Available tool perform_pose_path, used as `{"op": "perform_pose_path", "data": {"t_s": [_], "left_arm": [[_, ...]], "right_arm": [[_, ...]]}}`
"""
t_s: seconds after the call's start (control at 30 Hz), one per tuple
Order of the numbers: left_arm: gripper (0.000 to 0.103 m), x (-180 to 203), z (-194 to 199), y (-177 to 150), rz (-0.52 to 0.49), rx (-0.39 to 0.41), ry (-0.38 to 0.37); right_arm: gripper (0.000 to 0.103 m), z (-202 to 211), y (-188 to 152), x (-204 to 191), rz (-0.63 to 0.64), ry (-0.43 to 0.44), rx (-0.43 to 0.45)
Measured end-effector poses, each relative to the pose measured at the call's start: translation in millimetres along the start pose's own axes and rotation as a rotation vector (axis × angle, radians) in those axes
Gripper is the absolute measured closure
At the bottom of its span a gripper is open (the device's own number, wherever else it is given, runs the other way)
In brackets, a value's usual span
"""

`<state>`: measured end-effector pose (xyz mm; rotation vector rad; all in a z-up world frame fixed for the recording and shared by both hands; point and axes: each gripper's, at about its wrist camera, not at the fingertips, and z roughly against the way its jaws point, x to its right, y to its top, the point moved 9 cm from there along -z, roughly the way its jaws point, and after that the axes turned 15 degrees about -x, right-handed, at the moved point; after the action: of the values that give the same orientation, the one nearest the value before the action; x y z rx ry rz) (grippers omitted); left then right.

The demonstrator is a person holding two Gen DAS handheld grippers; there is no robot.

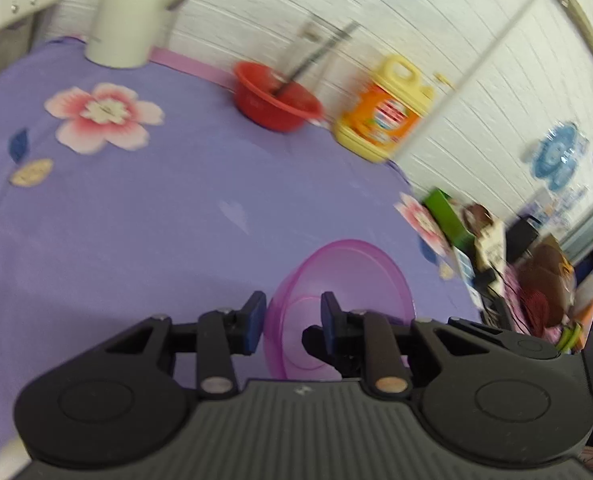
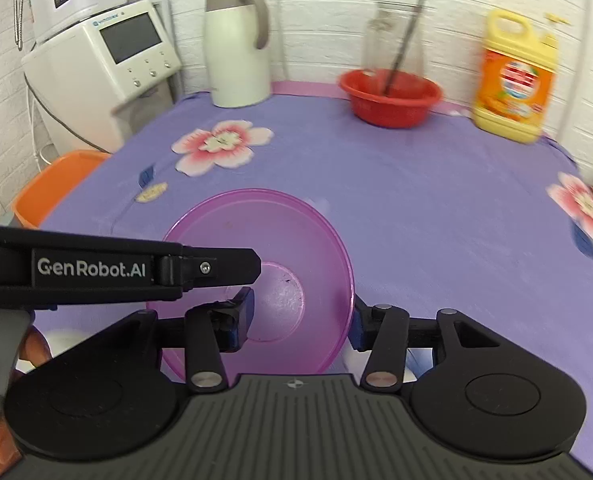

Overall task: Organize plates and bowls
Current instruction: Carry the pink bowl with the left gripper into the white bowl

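You have two bowls on the purple tablecloth (image 2: 416,200): one translucent purple bowl (image 2: 280,248) at its near edge and one red bowl (image 2: 390,98) at its far edge. Beside the red bowl you get one yellow detergent jug (image 2: 512,80) and one white kettle (image 2: 236,48). Off the cloth's left edge sits one white appliance (image 2: 104,64) and one orange stool (image 2: 52,184).

home kitchen: kettle (image 2: 236,48), detergent jug (image 2: 514,76), flowered tablecloth (image 2: 416,200)
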<state>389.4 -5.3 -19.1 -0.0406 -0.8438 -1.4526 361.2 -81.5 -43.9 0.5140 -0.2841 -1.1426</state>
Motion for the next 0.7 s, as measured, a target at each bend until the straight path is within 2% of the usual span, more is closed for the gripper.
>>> {"op": "perform_pose_path", "data": {"t_s": [0.23,0.37,0.47,0.6,0.63,0.7], "left_arm": [[0.082,59.3,-18.9,-66.1,-0.069,-0.082,-0.058],[0.082,66.8,-24.2,-92.2,-0.084,-0.117,-0.052],[0.082,64.0,-28.4,-100.2,-0.100,-0.123,-0.012],[0.082,62.2,-30.7,-104.5,-0.121,-0.129,-0.009],[0.081,62.4,-29.7,-104.1,-0.129,-0.124,-0.009],[0.061,64.2,-24.7,-102.6,-0.143,-0.108,-0.018]], "right_arm": [[0.021,35.9,-70.9,36.3,-0.066,-0.039,-0.016],[0.021,35.1,-93.3,40.0,-0.072,-0.024,-0.033],[0.021,32.1,-104.6,38.3,-0.074,-0.003,-0.028],[0.022,34.6,-115.3,37.9,-0.065,-0.003,-0.005],[0.022,36.6,-116.1,38.2,-0.067,-0.004,0.006],[0.021,44.4,-118.6,39.1,-0.067,-0.021,0.043]]}}
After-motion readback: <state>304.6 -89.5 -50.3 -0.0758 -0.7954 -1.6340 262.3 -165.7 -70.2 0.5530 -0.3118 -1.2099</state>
